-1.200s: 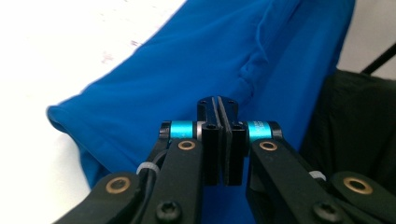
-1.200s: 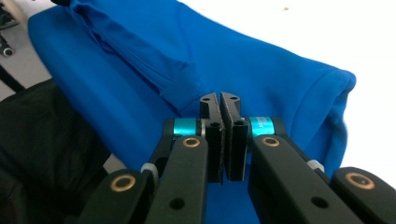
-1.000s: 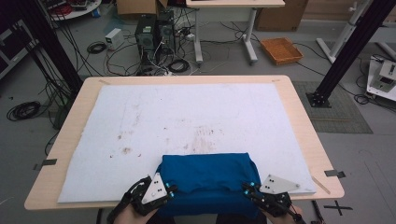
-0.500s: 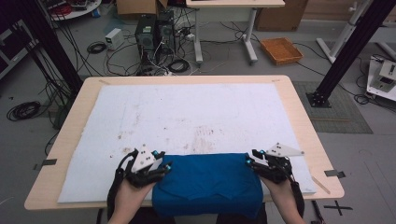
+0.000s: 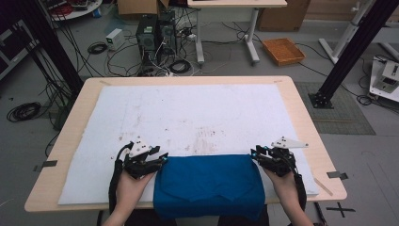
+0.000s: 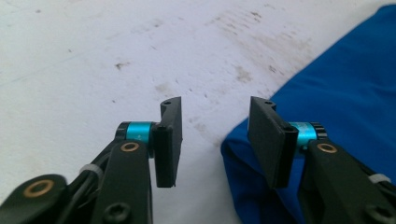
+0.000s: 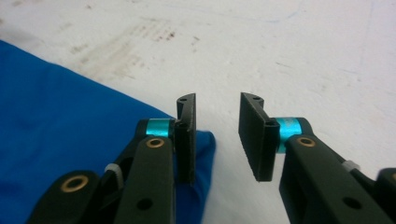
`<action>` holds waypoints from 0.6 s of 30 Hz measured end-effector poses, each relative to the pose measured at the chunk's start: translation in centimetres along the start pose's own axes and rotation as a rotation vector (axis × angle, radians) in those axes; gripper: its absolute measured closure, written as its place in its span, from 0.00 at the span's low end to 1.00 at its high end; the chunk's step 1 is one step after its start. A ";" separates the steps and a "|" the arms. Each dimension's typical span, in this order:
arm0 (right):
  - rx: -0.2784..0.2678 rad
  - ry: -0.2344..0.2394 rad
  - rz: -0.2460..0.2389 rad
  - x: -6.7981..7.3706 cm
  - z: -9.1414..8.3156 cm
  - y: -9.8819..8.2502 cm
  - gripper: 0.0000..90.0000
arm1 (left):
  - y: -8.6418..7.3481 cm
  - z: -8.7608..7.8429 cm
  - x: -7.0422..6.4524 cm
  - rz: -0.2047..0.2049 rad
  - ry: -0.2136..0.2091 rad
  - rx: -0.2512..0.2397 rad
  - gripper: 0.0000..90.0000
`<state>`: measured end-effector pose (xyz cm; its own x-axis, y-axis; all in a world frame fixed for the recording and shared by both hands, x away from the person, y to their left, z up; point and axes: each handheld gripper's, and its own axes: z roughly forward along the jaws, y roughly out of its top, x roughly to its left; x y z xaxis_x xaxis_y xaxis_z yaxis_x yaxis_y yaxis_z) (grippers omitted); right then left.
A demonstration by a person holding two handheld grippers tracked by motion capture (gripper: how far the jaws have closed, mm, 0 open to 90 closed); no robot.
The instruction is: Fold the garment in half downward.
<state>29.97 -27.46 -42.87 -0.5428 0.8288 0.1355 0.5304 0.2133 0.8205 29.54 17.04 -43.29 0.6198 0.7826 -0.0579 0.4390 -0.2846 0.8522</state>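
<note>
A workshop floor strewn with cables is spreading out behind the desk [image 5: 301, 101], and a stained white mat [image 5: 197, 113] is covering most of its top. At the near left, the left gripper [image 5: 160, 160] is hovering just beside the far left corner of the folded blue cloth [image 5: 209, 186]; its jaws have just been opening and are standing released, nothing between them, the cloth's edge lying under the right jaw in the left gripper view. The cloth itself is lying flat at the near edge of the desk, draping over it toward the person. At the right, the right gripper [image 5: 256, 155] is matching its partner at the far right corner, jaws apart and gripping nothing after opening, then easing in a touch. I'd say a fold is just being let go; next comes finding fresh corners to pinch. A second ago both grippers were clamping the cloth nearer the person; now they are sitting farther up and wider apart.
</note>
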 end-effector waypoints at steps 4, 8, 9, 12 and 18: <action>0.060 -0.001 0.050 0.2 1.5 0.1 0.64 | -0.1 0.8 0.4 -0.036 -0.022 0.059 0.58; 0.141 0.017 0.080 -0.2 2.5 -0.4 0.64 | -0.7 1.3 0.3 -0.090 -0.054 0.121 0.58; 0.155 0.019 0.078 -0.3 2.7 -0.5 0.65 | -0.9 1.5 0.3 -0.097 -0.066 0.136 0.59; 0.160 0.057 0.047 -0.3 2.6 -0.6 0.87 | -1.4 1.4 0.3 -0.098 -0.088 0.117 0.71; 0.117 0.034 -0.038 0.3 2.3 -0.3 0.95 | -1.0 1.5 0.1 -0.064 -0.101 0.121 0.94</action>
<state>31.13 -26.10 -44.40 -0.5847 0.8015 0.1253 0.5799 0.3049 0.7555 30.17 16.54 -44.90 0.6475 0.7435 -0.1668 0.5511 -0.3058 0.7764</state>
